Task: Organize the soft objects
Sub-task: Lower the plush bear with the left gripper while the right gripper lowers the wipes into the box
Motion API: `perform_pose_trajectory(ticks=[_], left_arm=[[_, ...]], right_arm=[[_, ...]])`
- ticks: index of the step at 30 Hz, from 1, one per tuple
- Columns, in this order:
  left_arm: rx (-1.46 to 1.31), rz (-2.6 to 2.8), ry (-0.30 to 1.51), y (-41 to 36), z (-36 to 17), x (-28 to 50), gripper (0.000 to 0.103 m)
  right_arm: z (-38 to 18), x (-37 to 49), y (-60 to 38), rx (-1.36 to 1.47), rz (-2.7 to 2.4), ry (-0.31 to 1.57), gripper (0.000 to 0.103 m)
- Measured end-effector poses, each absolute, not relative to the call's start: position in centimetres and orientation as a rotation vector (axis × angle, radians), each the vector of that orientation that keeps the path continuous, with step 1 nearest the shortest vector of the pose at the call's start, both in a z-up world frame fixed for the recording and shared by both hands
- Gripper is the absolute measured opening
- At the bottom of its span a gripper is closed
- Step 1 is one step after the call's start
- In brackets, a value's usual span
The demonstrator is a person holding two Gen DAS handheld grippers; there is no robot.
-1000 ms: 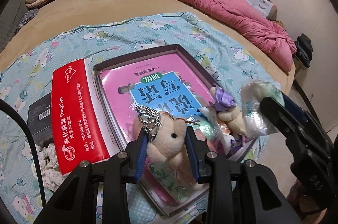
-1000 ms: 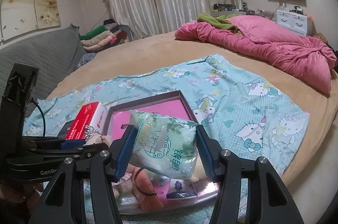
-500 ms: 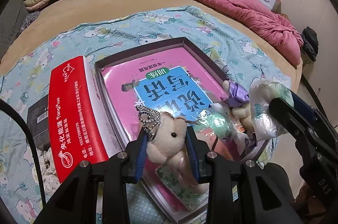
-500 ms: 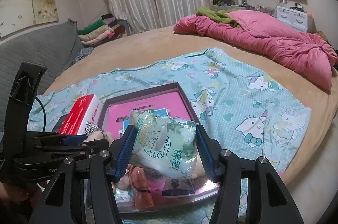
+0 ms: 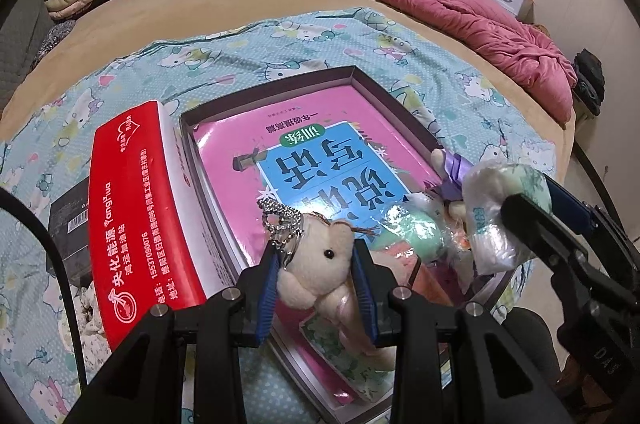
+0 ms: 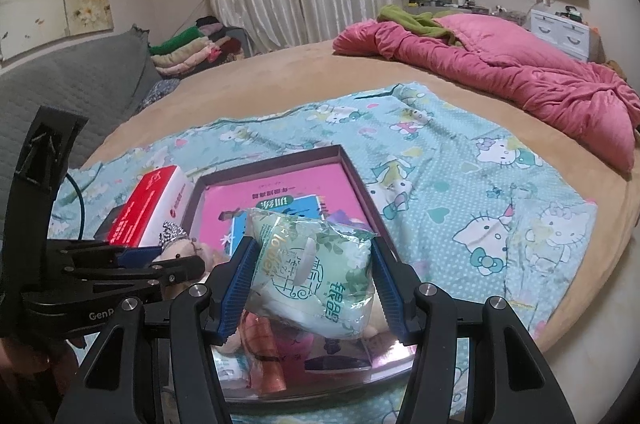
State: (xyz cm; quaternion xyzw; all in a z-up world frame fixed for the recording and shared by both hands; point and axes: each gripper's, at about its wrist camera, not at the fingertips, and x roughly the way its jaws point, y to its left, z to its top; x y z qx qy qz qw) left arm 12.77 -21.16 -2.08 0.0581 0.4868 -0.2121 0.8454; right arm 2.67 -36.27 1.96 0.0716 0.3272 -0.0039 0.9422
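Two grippers hang over a shallow dark box (image 5: 362,74) on a cartoon-print sheet (image 6: 460,160), each one loaded. On the left, beside a red tissue carton (image 5: 136,208), the left gripper (image 5: 318,290) has its blue pads pressed into a cream plush toy (image 5: 320,274) (a beaded silver charm dangles from its head), held above the pink book (image 5: 312,152) lying in the box. On the right, the right gripper (image 6: 316,288) pinches a green-printed tissue pack (image 6: 316,274) between half-spread jaws, above the box's near end.
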Motion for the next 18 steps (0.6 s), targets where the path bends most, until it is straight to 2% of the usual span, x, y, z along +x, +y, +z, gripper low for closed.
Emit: perform_pose_trajectory(ticks=[18], left_arm=[[0.127,-0.448,1.02,-21.3,-2.0,12.7,0.035]], right_arm=[[-0.5,4.3,-35.0,0.105,0.038,0.737,0.059]])
